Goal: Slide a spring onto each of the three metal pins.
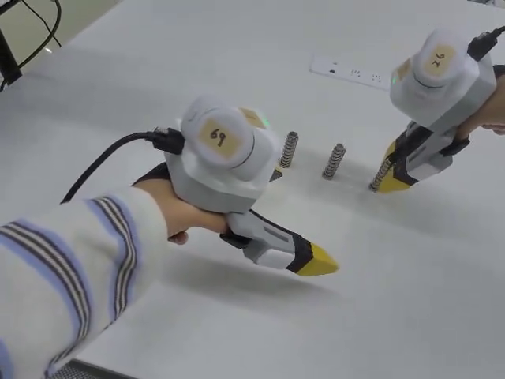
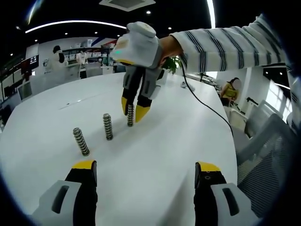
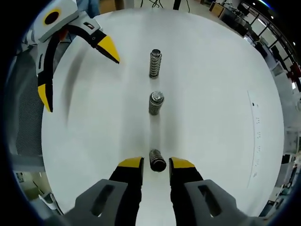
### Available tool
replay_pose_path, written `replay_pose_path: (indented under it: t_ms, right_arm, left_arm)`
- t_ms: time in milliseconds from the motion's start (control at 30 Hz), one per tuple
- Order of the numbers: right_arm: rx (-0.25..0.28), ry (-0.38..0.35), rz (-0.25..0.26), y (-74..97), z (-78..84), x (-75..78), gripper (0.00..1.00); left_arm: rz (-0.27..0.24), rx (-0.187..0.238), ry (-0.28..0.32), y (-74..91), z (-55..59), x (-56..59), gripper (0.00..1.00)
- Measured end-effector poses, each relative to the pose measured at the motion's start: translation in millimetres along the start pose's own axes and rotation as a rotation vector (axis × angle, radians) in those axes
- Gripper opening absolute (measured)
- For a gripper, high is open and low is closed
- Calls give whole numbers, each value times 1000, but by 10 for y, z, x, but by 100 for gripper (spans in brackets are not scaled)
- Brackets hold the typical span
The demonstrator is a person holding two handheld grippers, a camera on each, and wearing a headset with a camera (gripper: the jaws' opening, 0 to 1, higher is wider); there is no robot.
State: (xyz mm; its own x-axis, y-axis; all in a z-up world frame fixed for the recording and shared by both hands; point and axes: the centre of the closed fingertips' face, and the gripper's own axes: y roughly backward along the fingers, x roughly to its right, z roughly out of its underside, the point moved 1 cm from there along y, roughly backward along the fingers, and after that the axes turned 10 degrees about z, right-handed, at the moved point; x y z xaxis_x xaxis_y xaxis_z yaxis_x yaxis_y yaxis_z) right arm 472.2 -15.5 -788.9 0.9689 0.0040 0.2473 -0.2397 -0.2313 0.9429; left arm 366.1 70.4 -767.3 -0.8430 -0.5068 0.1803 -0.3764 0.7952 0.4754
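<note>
Three springs stand in a row on the white table (image 1: 237,71), each on a pin: one (image 1: 289,149), a second (image 1: 334,161), a third (image 1: 381,175). My right gripper (image 1: 392,183) points down at the third spring (image 3: 157,160), which stands between its yellow fingertips (image 3: 131,163) with narrow gaps either side. From the left gripper view, that right gripper (image 2: 134,110) straddles the far spring (image 2: 130,115). My left gripper (image 1: 319,262) hovers low over bare table in front of the row, jaws wide open and holding nothing (image 2: 146,169).
A white power strip (image 1: 351,71) lies at the back of the table. A black cable (image 1: 102,162) trails left from the left gripper. A black metal frame (image 1: 31,31) stands off the table's far left. An office chair (image 2: 268,150) stands beside the table.
</note>
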Motion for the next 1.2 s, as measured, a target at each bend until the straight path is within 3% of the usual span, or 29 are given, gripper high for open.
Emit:
replay_pose_path:
  t_ms: [267,433,600,733,933,1200]
  right_arm:
    - [41,-36,28,118,-28,-40,28]
    - [65,-57,69,224,-26,-37,39]
    - [141,-110,115,337,-52,-49,46]
    - [220,-208,178,438,-85,-55,63]
    - [275,-309,209,567,-42,-178,66]
    - [391,-482,261,727,-5,-323,75]
  left_arm:
    - [-9,-2,19,90,15,-36,84]
    - [-25,12,33,149,-17,-76,84]
    - [-32,27,46,207,-49,-94,85]
    - [-46,29,49,263,-48,-120,85]
    - [-68,43,59,362,-78,-165,85]
    - [-74,46,58,513,-84,-170,87]
